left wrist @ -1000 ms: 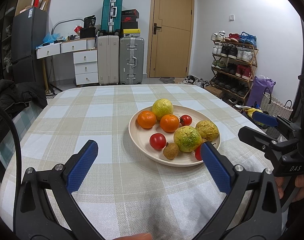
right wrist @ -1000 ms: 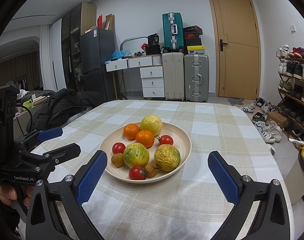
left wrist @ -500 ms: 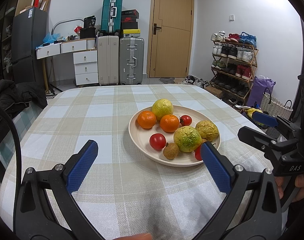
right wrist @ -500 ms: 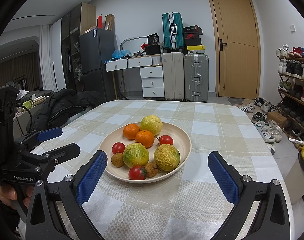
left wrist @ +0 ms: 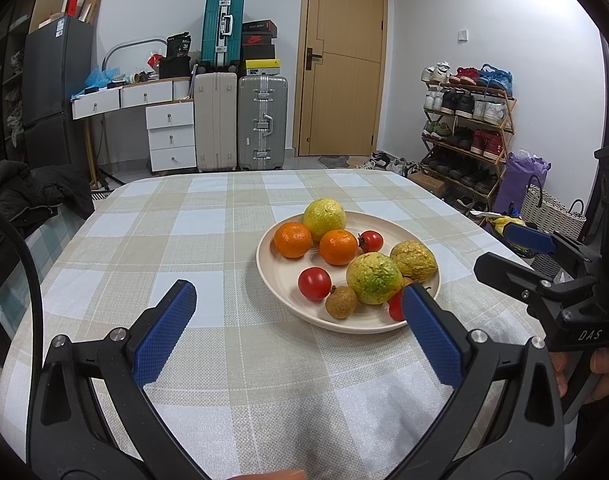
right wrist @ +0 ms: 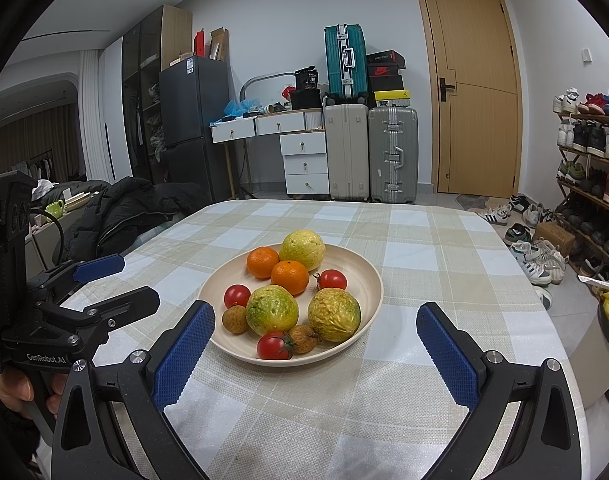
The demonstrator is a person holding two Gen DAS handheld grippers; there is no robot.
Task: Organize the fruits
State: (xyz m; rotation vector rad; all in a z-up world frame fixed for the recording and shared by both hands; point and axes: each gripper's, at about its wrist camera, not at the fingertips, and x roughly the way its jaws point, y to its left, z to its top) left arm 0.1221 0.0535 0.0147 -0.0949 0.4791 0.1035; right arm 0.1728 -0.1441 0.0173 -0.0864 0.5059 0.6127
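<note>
Worktop under a checked cloth, carrying one cream plate near its middle. No second dish or bin on the cloth.

Left gripper and right gripper — both held low over the near edge of the worktop, jaws spread wide, nothing between them, each short of the plate rim.

On the plate, all of the fruit, none loose on the cloth:
- three large yellow-green fruits, one at the far rim, two wrinkled ones toward the near side;
- two oranges side by side, touching the far yellow-green fruit;
- three cherry tomatoes, scattered — one left, one right, one at the near rim;
- two small brown longan-like fruits, one beside the left tomato, one beside the near tomato.

Step in hand: not settled. Fits equally a mixed heap awaiting sorting by kind and a finished gathering onto one plate. Any further pick would call for a narrow closure on a small round fruit without rolling its neighbours; the near-rim tomato lies closest to both grippers.
</note>
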